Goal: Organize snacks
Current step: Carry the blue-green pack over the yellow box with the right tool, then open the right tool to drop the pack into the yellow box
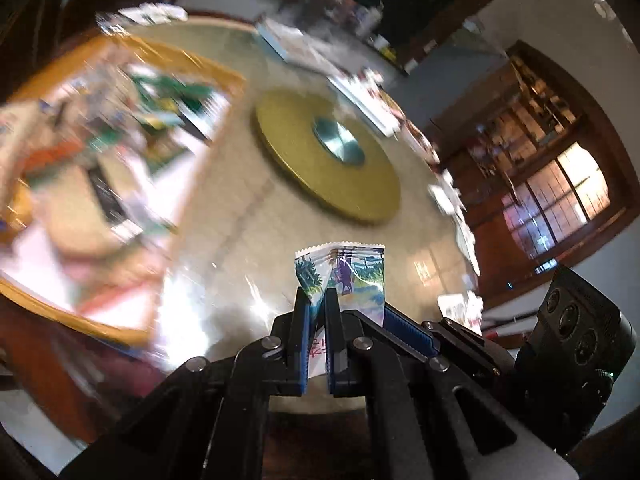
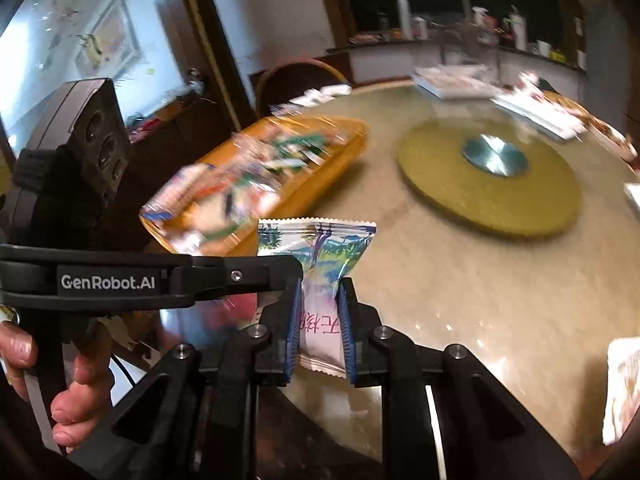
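Both grippers grip one snack packet, above the round table [image 2: 460,280].
Left gripper [image 1: 318,296]: fingers pinch the packet's [image 1: 348,272] edge, nearly pressed together.
Right gripper [image 2: 320,292]: fingers clamp the packet [image 2: 320,256] across its middle; serrated top edge stands upright above the pads.
Orange tray [image 2: 348,152] of snacks lies behind, blurred; gold turntable [image 2: 500,208] sits mid-table.

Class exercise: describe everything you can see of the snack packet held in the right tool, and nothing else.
The snack packet is a small glossy pillow pouch, foil-like, with zigzag crimped ends. Its upper half bears a blue-green landscape print; the lower half is white with pink characters. It stands roughly upright, lifted off the marble-look table, pinched at its middle between the blue pads of the right tool, its top flaring wider above the pads.
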`<action>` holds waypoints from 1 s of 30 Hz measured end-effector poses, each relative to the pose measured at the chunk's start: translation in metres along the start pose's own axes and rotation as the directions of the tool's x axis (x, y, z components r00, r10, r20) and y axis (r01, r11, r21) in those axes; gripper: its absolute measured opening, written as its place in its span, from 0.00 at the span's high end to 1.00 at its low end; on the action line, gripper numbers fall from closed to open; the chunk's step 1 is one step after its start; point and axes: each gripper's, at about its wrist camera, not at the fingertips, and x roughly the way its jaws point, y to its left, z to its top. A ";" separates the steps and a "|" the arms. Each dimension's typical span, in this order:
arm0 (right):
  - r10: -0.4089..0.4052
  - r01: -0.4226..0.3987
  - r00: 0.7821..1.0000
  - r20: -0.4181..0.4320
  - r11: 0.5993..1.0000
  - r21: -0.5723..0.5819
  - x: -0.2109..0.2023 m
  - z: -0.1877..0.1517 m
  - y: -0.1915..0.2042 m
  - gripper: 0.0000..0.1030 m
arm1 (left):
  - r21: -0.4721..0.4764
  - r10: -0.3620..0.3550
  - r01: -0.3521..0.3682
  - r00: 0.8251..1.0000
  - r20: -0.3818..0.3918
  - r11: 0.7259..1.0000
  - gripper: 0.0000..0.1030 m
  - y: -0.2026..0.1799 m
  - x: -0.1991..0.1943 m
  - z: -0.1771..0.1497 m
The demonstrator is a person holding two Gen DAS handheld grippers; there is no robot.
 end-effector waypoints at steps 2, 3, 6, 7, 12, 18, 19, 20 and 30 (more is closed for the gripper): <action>0.029 -0.029 1.000 0.010 0.999 -0.028 0.012 0.014 0.012 0.80 | -0.019 0.023 -0.022 0.999 0.040 1.000 0.97 0.014 -0.013 0.011; 0.043 -0.042 0.999 0.013 0.998 -0.042 0.019 0.021 0.017 0.80 | -0.031 0.034 -0.032 0.998 0.059 0.999 0.97 0.021 -0.018 0.017; 0.093 -0.092 0.996 0.008 0.994 -0.057 0.044 0.043 0.030 0.81 | -0.066 0.069 -0.063 0.993 0.093 0.996 0.97 0.039 -0.028 0.034; 0.105 -0.104 0.994 0.007 0.993 -0.060 0.053 0.051 0.034 0.81 | -0.069 0.083 -0.076 0.991 0.102 0.995 0.97 0.045 -0.030 0.041; 0.121 -0.122 0.992 -0.019 0.992 -0.028 0.095 0.081 0.042 0.81 | -0.097 0.109 -0.097 0.986 0.126 0.991 0.97 0.074 -0.025 0.077; 0.114 -0.111 0.991 -0.072 0.993 0.042 0.137 0.095 0.030 0.80 | -0.104 0.134 -0.123 0.985 0.112 0.987 0.96 0.099 -0.003 0.095; 0.104 -0.100 0.991 -0.080 0.994 0.048 0.142 0.095 0.029 0.80 | -0.104 0.141 -0.130 0.984 0.111 0.986 0.96 0.101 -0.001 0.094; 0.098 -0.093 0.992 -0.085 0.994 0.053 0.146 0.094 0.028 0.78 | -0.104 0.154 -0.142 0.982 0.109 0.984 0.96 0.103 0.000 0.094; 0.068 -0.065 0.997 -0.027 0.991 0.116 0.104 0.074 0.021 0.33 | -0.028 0.355 -0.362 0.895 0.270 0.932 0.17 0.073 -0.043 0.060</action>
